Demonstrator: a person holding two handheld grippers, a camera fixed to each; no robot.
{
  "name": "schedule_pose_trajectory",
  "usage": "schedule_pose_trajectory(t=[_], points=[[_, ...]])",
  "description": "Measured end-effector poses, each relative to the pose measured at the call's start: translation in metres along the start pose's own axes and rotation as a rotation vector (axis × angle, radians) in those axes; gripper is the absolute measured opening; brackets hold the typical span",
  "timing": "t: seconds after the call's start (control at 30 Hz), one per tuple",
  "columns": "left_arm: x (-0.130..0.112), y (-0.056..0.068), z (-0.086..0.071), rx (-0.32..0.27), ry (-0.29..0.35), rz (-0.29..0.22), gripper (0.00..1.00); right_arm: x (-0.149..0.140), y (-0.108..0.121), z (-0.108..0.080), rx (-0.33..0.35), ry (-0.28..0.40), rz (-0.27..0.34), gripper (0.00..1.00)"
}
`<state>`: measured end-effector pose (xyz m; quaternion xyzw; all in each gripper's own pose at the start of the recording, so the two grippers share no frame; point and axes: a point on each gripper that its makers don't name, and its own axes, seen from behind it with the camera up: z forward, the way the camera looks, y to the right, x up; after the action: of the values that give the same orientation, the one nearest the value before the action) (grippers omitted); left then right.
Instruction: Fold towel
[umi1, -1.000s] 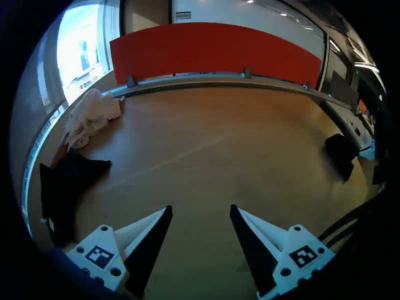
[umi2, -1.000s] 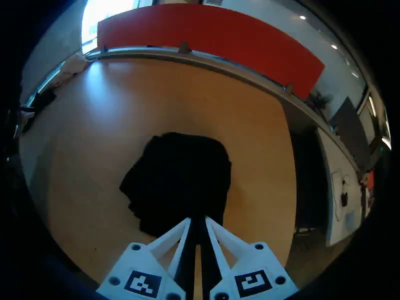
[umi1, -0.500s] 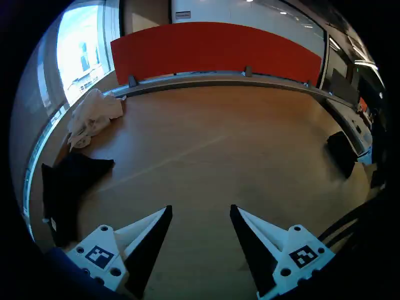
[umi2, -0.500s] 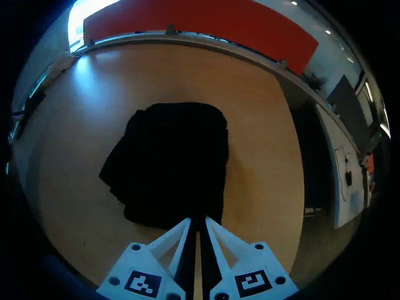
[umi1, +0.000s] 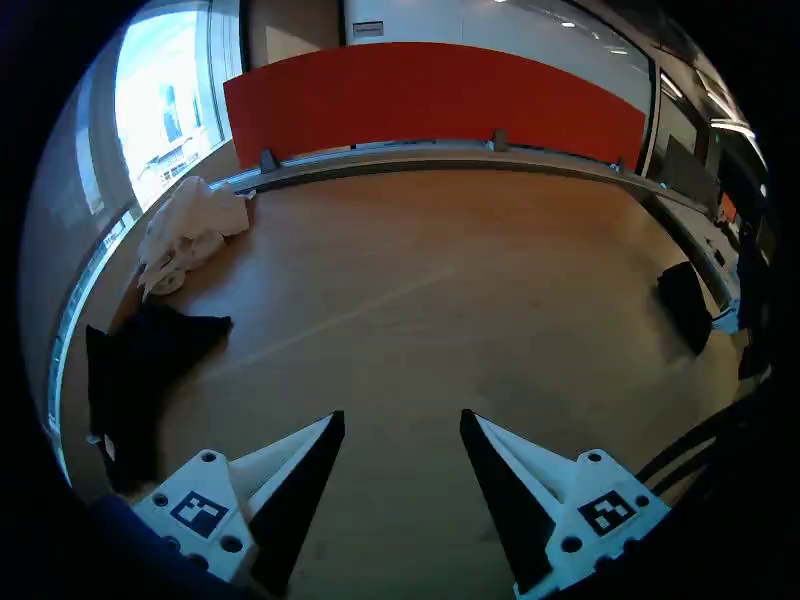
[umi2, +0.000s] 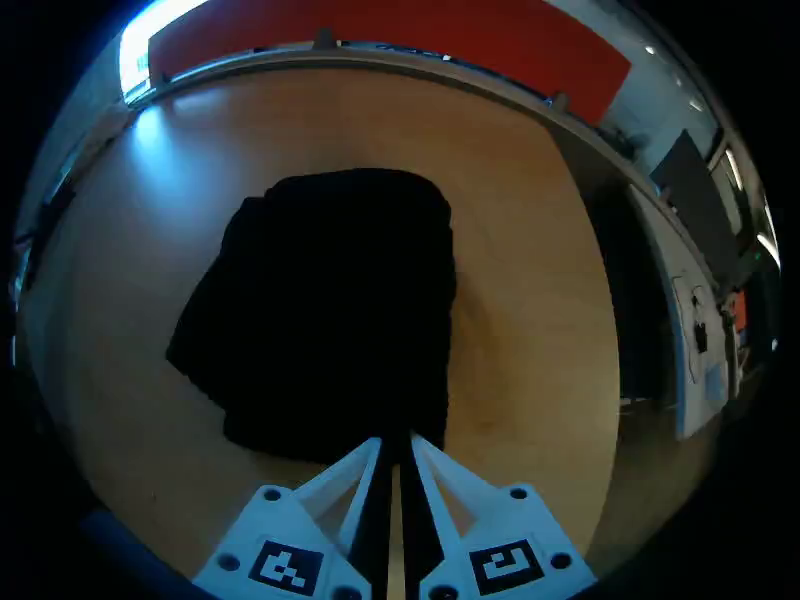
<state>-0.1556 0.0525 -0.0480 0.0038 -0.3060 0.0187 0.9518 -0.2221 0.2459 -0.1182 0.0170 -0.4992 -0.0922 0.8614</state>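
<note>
A black towel (umi2: 330, 310) lies spread on the wooden table (umi2: 520, 330) in the right gripper view, with a rumpled left edge. My right gripper (umi2: 395, 445) is shut, and its tips meet the towel's near edge, which looks pinched between them. In the left gripper view my left gripper (umi1: 400, 425) hangs open over bare wood with nothing between its fingers. A dark cloth shape (umi1: 685, 300) sits far off to its right at the table's edge.
Another black cloth (umi1: 140, 370) lies at the table's left edge, and a crumpled white towel heap (umi1: 185, 230) sits behind it. A red partition (umi1: 430, 100) runs along the table's far side. Desks and equipment (umi2: 700, 330) stand beyond the right edge.
The black towel has grown larger and shifted up in the right gripper view as that gripper drew closer over it. The left gripper has barely moved.
</note>
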Motion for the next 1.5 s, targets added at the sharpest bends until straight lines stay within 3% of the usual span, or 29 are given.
schedule_pose_trajectory(t=[0.57,0.93,1.17,1.5], points=[[0.003,-0.002,0.002,0.002,0.000,0.003,0.86,-0.001,-0.004,-0.002,0.001,0.020,0.017,0.10],[0.004,-0.004,0.003,-0.002,0.003,-0.006,0.85,-0.001,-0.001,-0.017,-0.028,0.055,-0.001,0.63],[0.004,-0.003,0.003,-0.007,0.006,-0.009,0.85,0.001,-0.006,-0.023,-0.023,0.071,0.001,0.86],[0.005,-0.006,0.005,-0.010,0.014,-0.011,0.86,0.005,-0.011,-0.033,-0.031,0.100,0.016,0.89]])
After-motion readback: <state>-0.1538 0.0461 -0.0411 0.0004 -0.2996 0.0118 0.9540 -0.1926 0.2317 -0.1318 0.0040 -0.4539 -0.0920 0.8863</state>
